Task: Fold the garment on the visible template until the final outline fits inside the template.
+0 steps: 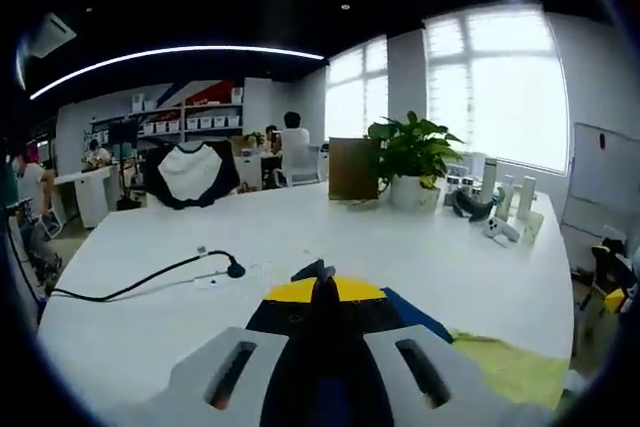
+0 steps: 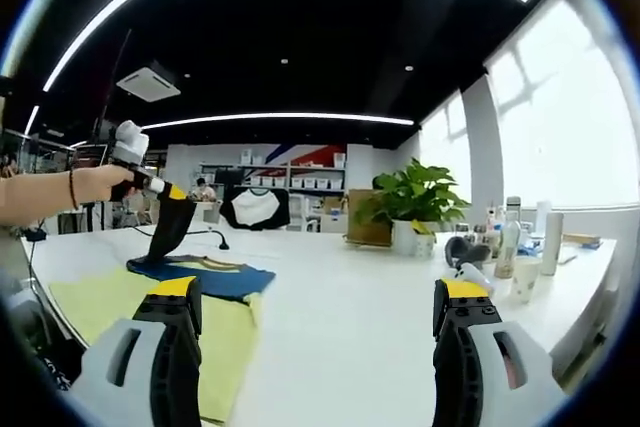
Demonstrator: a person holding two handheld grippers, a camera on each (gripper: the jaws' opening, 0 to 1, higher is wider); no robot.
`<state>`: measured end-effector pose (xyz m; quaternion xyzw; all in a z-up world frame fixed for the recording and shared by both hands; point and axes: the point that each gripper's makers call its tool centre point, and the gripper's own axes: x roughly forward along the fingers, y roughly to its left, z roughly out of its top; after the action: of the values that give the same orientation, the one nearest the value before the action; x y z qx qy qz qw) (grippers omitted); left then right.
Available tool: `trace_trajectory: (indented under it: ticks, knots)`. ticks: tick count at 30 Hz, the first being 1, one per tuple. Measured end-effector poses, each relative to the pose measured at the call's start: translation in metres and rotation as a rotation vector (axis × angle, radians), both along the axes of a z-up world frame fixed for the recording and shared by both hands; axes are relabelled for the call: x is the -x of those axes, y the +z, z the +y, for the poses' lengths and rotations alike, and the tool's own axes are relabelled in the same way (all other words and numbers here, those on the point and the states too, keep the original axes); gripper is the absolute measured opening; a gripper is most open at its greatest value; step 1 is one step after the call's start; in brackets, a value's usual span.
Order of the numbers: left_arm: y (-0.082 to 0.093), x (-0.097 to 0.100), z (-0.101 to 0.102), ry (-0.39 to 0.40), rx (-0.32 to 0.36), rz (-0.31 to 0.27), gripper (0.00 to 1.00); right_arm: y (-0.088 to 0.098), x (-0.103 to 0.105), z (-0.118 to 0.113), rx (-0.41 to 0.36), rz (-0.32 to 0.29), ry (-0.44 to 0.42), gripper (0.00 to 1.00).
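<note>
Left claw (image 2: pixel 150 185) clamped on a lifted edge of the soft, limp dark-blue-and-yellow garment (image 2: pixel 205 275) over the yellow-green template (image 2: pixel 225 347); right claw (image 2: pixel 318 322) wide open, empty; best gripped at hems.

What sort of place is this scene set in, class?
Probably an open-plan office or lab: a large white table, shelves of storage boxes along the back wall, and seated people at desks near big windows.
</note>
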<state>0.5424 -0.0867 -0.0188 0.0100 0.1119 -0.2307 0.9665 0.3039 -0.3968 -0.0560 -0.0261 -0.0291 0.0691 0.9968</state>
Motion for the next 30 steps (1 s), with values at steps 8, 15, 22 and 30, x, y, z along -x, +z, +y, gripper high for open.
trace_trajectory:
  ticks: [8,15,22,30]
  knots:
    - [-0.035,-0.005,-0.022,-0.02,0.007,0.056,0.04,-0.004,0.0,0.003,-0.004,0.016,0.009,0.99]
    - [-0.075,-0.003,-0.045,-0.043,0.011,0.134,0.04,-0.012,-0.004,0.008,0.009,0.038,0.024,0.99]
    - [-0.104,-0.002,-0.064,-0.062,0.023,0.181,0.04,-0.016,-0.005,0.004,0.002,0.054,0.007,0.99]
    - [-0.125,0.005,-0.077,-0.063,0.065,0.215,0.04,-0.018,-0.006,0.01,0.014,0.065,0.017,0.99]
